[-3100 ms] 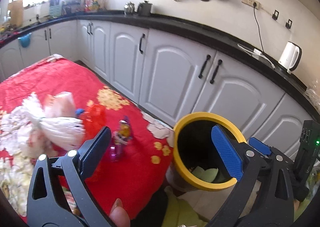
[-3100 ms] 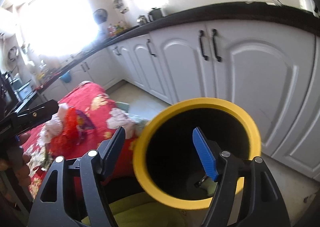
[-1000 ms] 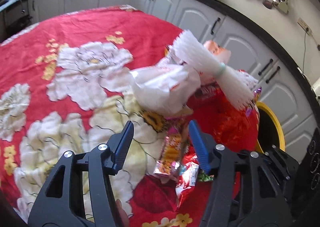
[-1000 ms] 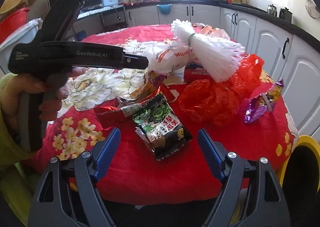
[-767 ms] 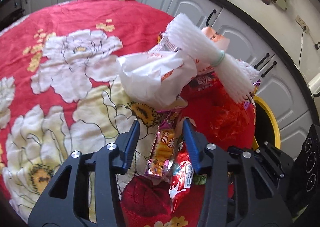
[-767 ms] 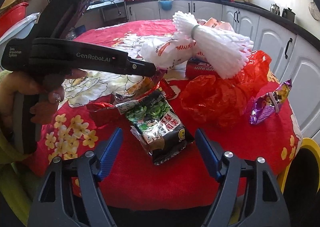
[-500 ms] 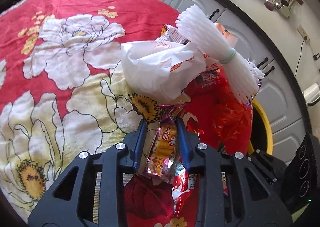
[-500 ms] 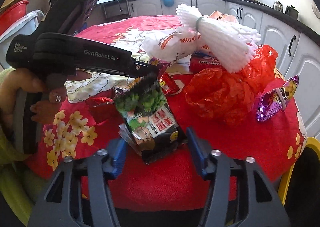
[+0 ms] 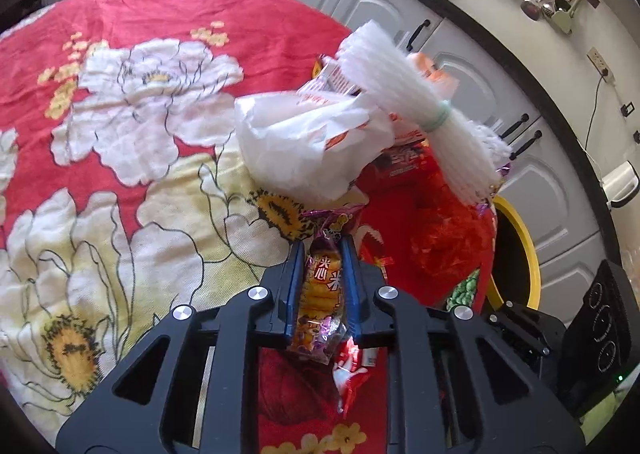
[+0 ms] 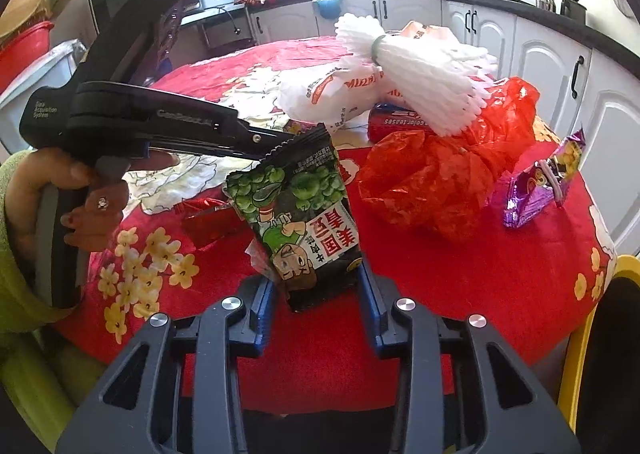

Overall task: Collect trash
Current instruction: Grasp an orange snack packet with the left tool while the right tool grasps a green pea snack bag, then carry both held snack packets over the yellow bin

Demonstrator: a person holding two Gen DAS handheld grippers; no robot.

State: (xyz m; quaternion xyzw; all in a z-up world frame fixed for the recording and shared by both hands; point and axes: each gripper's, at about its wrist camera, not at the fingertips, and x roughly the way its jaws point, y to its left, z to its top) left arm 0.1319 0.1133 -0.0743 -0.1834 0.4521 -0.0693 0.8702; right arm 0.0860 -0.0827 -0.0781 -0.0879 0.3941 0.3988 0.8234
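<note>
The left tongs [image 9: 322, 286] have just been closing, and now the two blue pads pinch an orange snack wrapper [image 9: 320, 290] tight. The wrapper's top pokes out above the pads, and its bottom hangs below them over the red flowered tablecloth [image 9: 132, 158].

The right tongs [image 10: 318, 294] have just been closing too. They pinch the bottom of a green pea packet [image 10: 298, 222], which stands up between the blue pads.

Only the left view shows the orange wrapper well. In the right view the left tongs come in from the side, held by a hand [image 10: 76, 194], and their tip is hidden behind the pea packet. Only the right view shows the whole pea packet. In the left view it is just a small green bit low on the right.

Past the tongs, both views show the rest of the trash heaped on the table: a white bag [image 9: 308, 142], a bundle of white foam strips [image 9: 420, 110], and a red plastic bag [image 10: 440, 178]. A purple wrapper [image 10: 540, 182] lies clear in the right view.

The yellow bin [image 9: 520, 254] stands beside the table. The table and the picture edge cut it off, so its inside is too dark to see.
</note>
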